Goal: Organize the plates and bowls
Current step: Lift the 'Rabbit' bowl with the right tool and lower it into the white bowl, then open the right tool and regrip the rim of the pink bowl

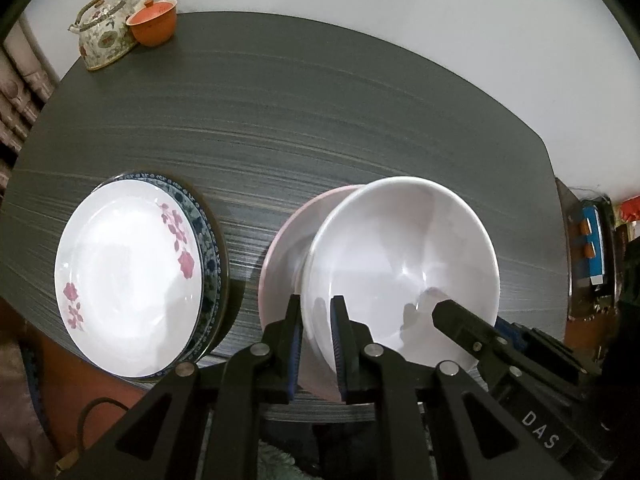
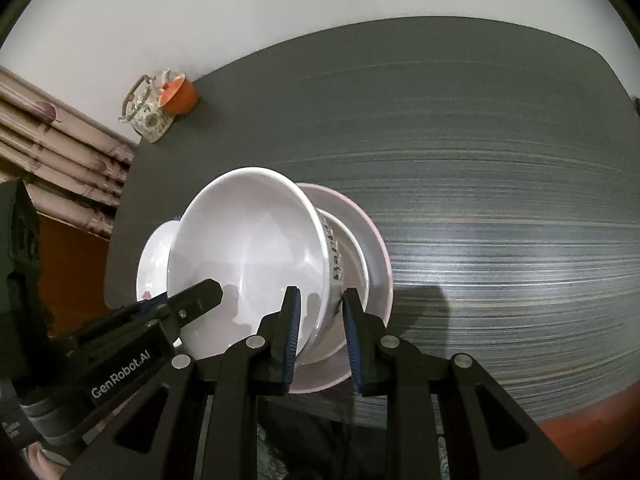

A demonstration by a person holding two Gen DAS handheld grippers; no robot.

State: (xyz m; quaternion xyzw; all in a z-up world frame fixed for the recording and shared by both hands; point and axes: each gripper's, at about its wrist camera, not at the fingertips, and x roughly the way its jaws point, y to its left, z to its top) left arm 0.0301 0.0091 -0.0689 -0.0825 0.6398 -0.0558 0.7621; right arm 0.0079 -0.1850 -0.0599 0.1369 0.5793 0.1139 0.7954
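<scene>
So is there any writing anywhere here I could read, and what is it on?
"DAS": white letters on the right gripper's black body, seen from the left wrist view.
"GenRobot.AI": white print on the left gripper's body, seen from the right wrist view.
Dark characters on the outer wall of the white bowl: too distorted to read.
Nothing else readable.

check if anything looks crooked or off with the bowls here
The white bowl sits tilted inside the pink bowl, not nested flat; both grippers, left and right, straddle its near rim. The flowered plate lies off-centre on the blue-patterned one.
</scene>
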